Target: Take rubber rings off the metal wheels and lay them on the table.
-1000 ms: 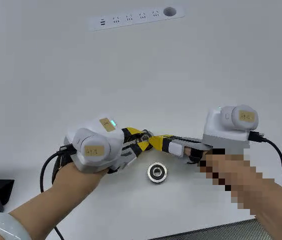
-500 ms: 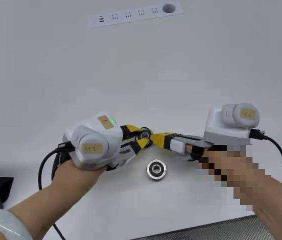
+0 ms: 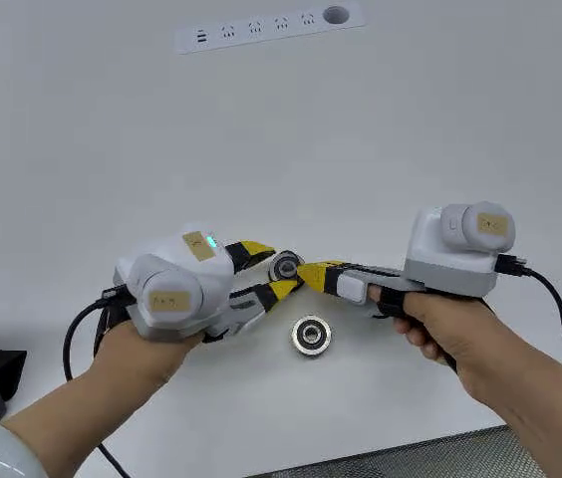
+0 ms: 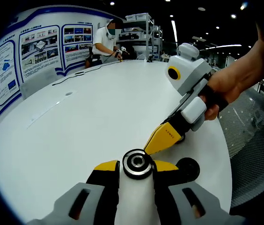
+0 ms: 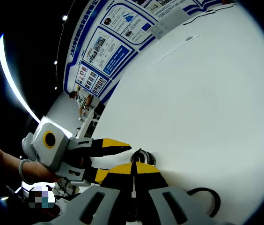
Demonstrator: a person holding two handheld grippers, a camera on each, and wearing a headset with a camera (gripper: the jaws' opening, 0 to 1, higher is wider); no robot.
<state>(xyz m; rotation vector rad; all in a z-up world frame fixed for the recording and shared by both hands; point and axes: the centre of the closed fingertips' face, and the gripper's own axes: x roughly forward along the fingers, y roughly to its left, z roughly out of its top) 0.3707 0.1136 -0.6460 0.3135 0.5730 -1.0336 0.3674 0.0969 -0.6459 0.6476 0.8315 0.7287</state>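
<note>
Over the white worktop [image 3: 381, 119], the left gripper [image 3: 279, 269] sits a bit further left than a second ago, jaws clamped on one wheel [image 3: 286, 265], which is now plainer to see. Right gripper [image 3: 311, 272]: jaws together, tip touching that wheel's rim, as before. Power strip [image 3: 271, 26] at far edge. Second wheel [image 3: 312, 336] lies on the worktop just below, unmoved. Tan stickers [image 3: 198, 245] on both grippers, writing unreadable.
</note>
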